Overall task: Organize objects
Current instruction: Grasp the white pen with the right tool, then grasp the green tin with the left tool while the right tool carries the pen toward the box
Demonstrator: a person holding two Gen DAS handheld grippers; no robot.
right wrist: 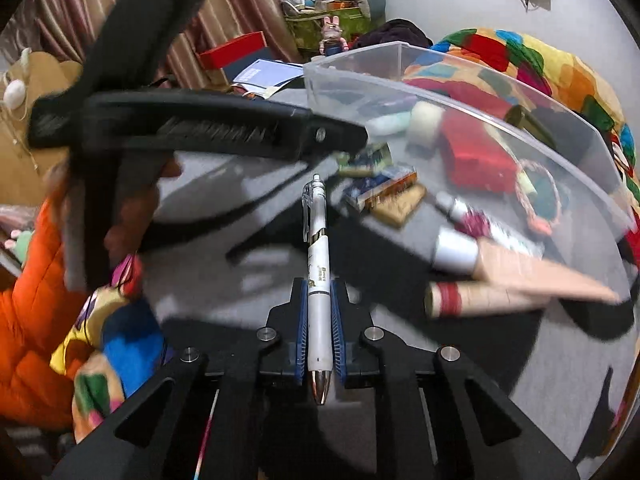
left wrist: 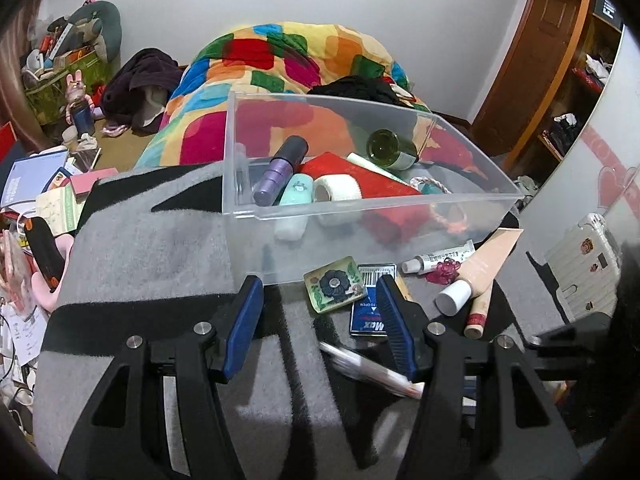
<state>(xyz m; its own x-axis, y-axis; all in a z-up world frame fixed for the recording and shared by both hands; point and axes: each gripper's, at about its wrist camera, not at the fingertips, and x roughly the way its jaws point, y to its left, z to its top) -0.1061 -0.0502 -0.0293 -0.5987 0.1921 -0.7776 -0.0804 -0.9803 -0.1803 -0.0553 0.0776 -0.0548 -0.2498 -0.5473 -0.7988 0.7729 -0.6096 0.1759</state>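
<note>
The right gripper [right wrist: 319, 312] has its jaws clamped on a white pen [right wrist: 319, 280]. The left gripper [left wrist: 320, 300] jaws stand half open, empty, a clear bin [left wrist: 360, 216] just beyond them.

Open left hand-held gripper [left wrist: 320, 300] nr clear bin [left wrist: 372, 216]

White pen [left wrist: 372, 368] motion-blurred, its far end hidden behind the left gripper's [left wrist: 320, 312] right finger [left wrist: 400, 332].

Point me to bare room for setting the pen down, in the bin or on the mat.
Bare mat lies left of the clear bin. The bin floor is free along its near wall. It is crowded around the green tile, blue box and tubes.
</note>
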